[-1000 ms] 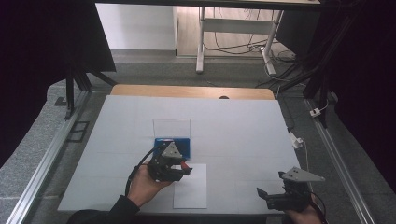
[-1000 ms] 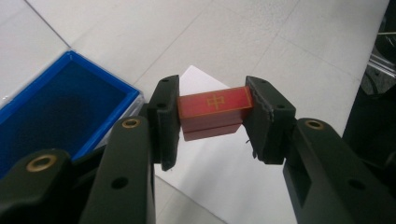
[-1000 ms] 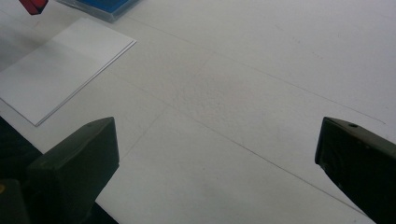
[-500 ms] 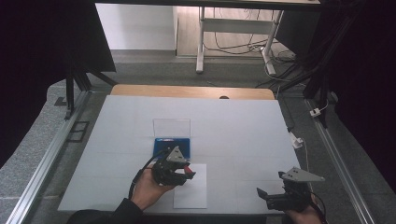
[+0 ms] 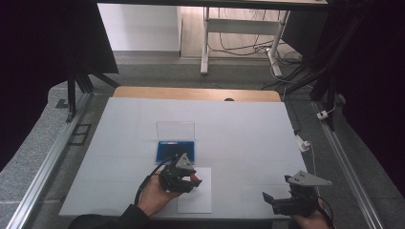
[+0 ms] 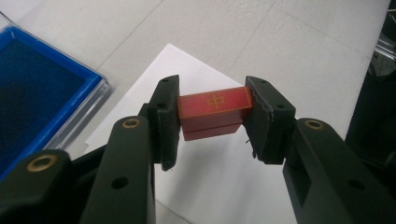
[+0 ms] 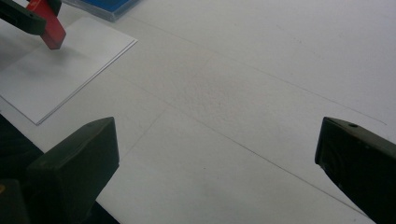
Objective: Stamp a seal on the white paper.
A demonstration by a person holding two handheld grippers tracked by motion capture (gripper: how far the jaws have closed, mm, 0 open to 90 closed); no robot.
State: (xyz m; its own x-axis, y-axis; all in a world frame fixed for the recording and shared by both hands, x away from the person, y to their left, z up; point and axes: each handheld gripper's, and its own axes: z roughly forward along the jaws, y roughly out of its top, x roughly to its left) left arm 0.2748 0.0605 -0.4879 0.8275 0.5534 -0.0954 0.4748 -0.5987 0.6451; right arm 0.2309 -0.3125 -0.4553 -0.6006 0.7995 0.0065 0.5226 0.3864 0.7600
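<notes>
The left gripper [image 6: 212, 116] clamps a red rectangular stamp block [image 6: 214, 111] by its two ends, pads pressed against it. The block hangs above the white paper sheet [image 5: 197, 200], just off the sheet's 11 o'clock corner. A blue-lined open case [image 5: 174, 150] lies at the paper's 12 o'clock. The right gripper [image 5: 274, 200] rests at 3 o'clock on the table [image 5: 239, 124], jaws wide apart and empty.

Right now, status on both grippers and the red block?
Left gripper shut on red block, above white paper. Right gripper open, nothing between. Nothing in the way.
</notes>
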